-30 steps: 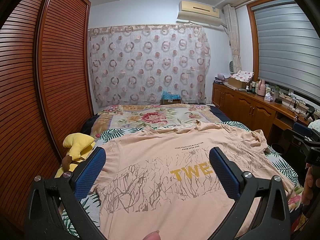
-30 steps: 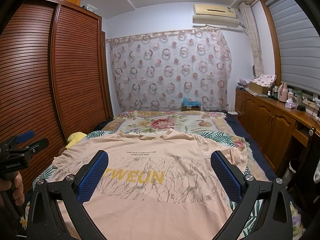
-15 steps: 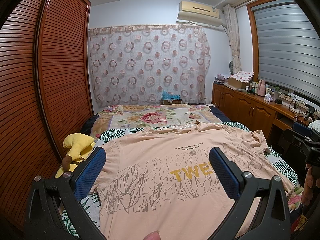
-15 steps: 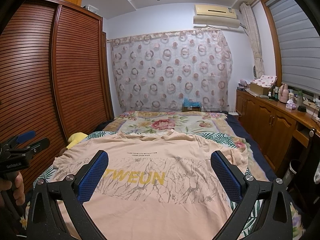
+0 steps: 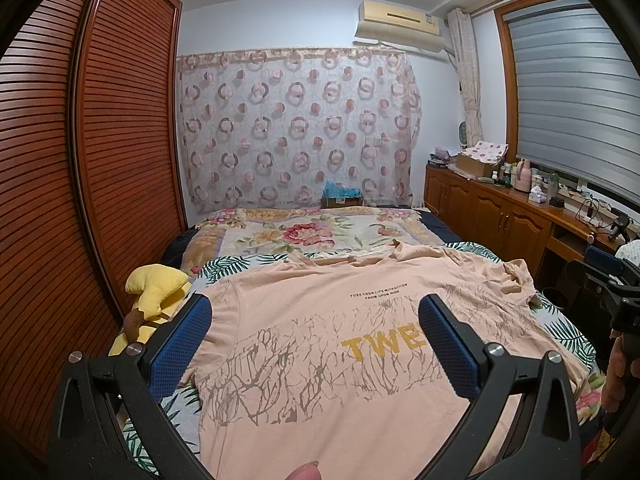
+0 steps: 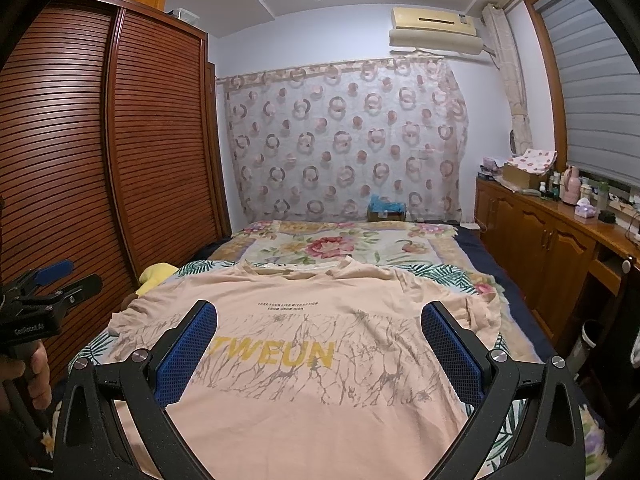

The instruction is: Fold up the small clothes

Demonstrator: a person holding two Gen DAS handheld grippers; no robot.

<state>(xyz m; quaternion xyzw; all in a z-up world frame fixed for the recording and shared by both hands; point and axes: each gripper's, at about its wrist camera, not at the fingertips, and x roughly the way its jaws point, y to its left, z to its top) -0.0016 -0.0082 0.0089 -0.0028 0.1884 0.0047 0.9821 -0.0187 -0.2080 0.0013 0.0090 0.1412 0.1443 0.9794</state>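
A peach T-shirt (image 5: 320,320) with yellow lettering and a grey crack print lies spread flat, front up, on the bed, collar toward the far end; it also shows in the right wrist view (image 6: 320,320). Its right sleeve (image 6: 484,312) is bunched up. My left gripper (image 5: 316,336) is open and empty, held above the shirt's left half. My right gripper (image 6: 320,340) is open and empty above the shirt's middle. Each gripper shows at the edge of the other's view: the right gripper (image 5: 616,292), the left gripper (image 6: 44,292).
The bed (image 5: 308,232) has a floral quilt and a leaf-print cover. A yellow plush toy (image 5: 156,292) lies at its left edge beside the slatted wardrobe (image 5: 100,160). A wooden cabinet (image 5: 500,216) with bottles and boxes runs along the right wall.
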